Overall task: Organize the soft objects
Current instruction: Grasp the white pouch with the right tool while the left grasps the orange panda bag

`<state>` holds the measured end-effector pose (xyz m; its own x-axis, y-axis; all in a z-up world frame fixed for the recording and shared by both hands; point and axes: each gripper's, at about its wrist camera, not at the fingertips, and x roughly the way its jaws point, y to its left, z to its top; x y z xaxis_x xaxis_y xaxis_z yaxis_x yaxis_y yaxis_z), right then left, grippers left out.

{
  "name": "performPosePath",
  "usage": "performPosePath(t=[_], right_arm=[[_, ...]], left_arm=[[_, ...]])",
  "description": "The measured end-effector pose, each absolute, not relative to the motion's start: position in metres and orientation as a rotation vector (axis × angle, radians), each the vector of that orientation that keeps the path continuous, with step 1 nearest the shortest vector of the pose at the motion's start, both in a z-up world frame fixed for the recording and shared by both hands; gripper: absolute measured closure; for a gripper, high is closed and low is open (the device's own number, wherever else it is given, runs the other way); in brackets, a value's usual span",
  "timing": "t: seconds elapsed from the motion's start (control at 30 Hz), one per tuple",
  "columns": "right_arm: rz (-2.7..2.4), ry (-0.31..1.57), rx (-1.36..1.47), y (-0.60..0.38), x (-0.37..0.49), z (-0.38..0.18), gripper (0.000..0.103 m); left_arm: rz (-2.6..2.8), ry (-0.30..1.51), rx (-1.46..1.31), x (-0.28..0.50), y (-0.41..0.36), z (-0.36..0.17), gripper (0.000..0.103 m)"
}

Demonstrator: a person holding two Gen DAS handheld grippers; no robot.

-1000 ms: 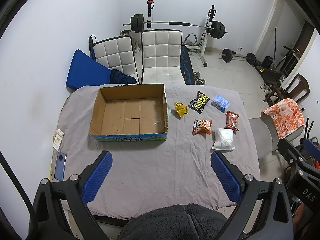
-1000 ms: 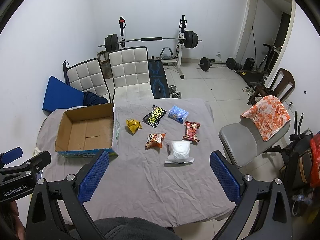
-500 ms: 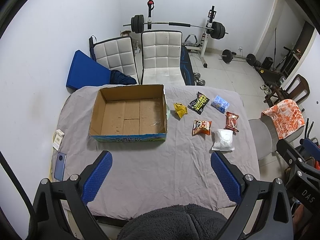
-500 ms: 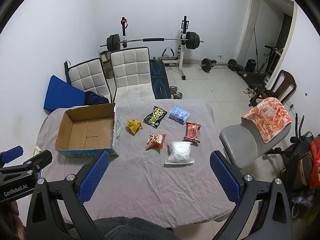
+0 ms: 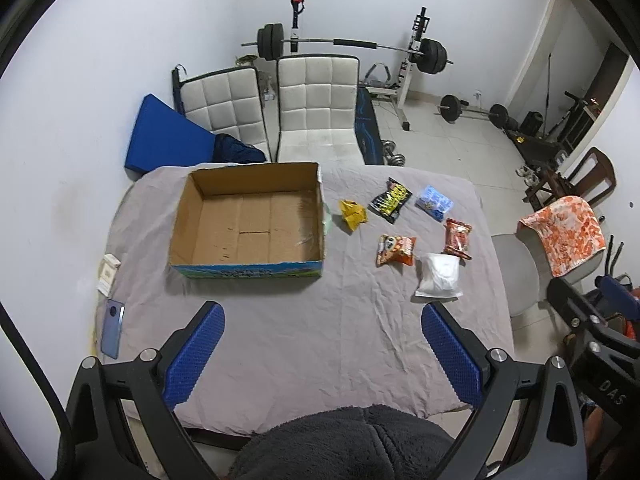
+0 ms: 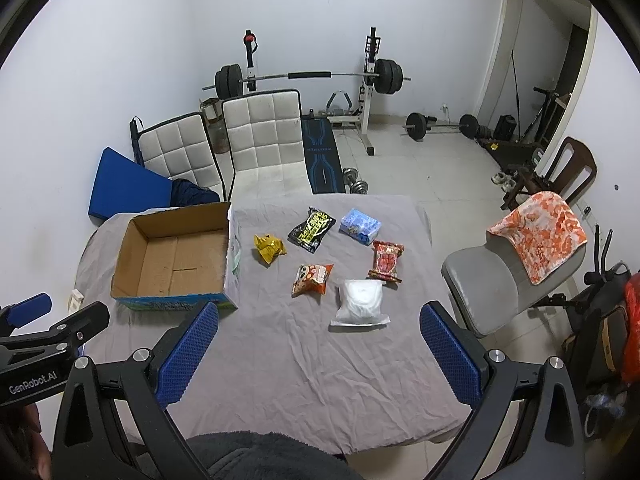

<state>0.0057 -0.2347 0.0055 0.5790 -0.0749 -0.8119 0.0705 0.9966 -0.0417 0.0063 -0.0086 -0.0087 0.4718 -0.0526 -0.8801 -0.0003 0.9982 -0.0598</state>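
Currently, nothing is held: the left hand-held gripper (image 5: 322, 350) and the right hand-held gripper (image 6: 318, 350) are both spread wide and raised above the near edge of the table (image 5: 320, 344), which is covered by a wrinkled grey cloth.

An empty cardboard box (image 5: 248, 226) is seen on the left half of the table, open side up. Six soft packets are laid out to its right, none touching the box. A crumpled yellow packet (image 5: 353, 215) lies nearest the box. Behind it and further right are a black packet (image 5: 390, 199) and a pale blue packet (image 5: 434, 202). Closer to the viewer are an orange packet (image 5: 396, 250) and a red packet (image 5: 457, 238), and nearest of all a white pouch (image 6: 362, 302), whose far edge seems to meet or slightly overlap the red packet.

The step in hand is judged to be the first pick, with no packet yet moved into the box. The white pouch would probably be reached most easily by the right hand-held gripper. It should be approached from above, pinched across a bunched or thicker part, and squeezed gently, since the filling may shift. The red packet beside it should not be dragged along, and the cloth should not be caught. A release low inside the box is advised.
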Motion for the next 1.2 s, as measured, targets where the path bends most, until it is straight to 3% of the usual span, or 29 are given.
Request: performPosePath(t=[0.23,0.4,0.63,0.83,0.9,1.2], right_arm=[[-0.110,1.028,0.051,-0.269,0.031,-0.029,0.000],[-0.139,1.127,0.063,-0.306,0.075,-0.088,0.000],[-0.111,1.388,0.110,-0.362,0.168,-0.252,0.000],[-0.123,1.502,0.135,-0.383,0.214,-0.354,0.000],[-0.129,1.522,0.146,-0.385,0.224,-0.375,0.000],[-0.144,1.639,0.210,-0.393,0.250,-0.445,0.001]], left_arm=[[-0.075,1.078,-0.043,0.023,-0.030,-0.023,0.002],[-0.093,1.092,0.006,0.064,-0.057,-0.059,0.002],[-0.081,1.199,0.112,0.151,-0.101,-0.159,0.002],[-0.116,1.349,0.113,0.220,-0.136,-0.256,0.002],[-0.134,1.407,0.120,0.237,-0.148,-0.285,0.008],[-0.210,1.599,0.082,0.292,-0.188,-0.366,0.009]])
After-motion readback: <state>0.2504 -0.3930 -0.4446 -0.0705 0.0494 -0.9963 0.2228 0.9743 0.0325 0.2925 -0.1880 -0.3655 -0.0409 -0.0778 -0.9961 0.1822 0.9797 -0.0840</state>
